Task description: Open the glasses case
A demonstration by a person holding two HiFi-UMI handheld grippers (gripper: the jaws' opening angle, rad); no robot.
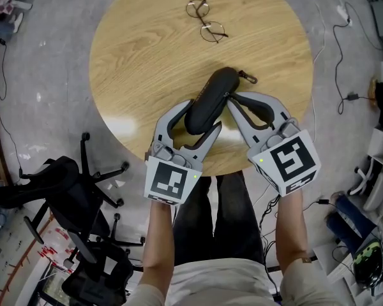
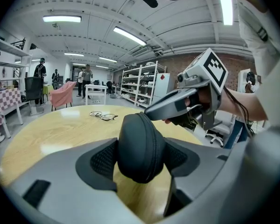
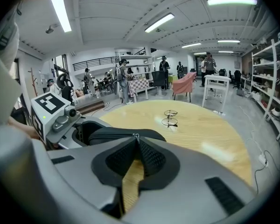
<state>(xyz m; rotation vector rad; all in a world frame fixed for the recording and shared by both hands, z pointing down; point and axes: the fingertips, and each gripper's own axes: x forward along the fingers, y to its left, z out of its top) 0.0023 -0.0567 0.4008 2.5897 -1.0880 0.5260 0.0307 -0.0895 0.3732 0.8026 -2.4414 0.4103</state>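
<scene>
A black zipped glasses case lies on the round wooden table, its near end toward me. My left gripper is shut on that near end, and both pads press the case from either side. My right gripper comes in from the right. Its tips are pinched together at the zipper line of the case, shut on the small metal zipper pull. The case's lid looks closed. Folded wire-rimmed glasses lie at the table's far side.
A small clip hangs off the case's far end. A black office chair stands on the floor at lower left. Cables run across the floor on the right. Shelves and people stand far behind the table.
</scene>
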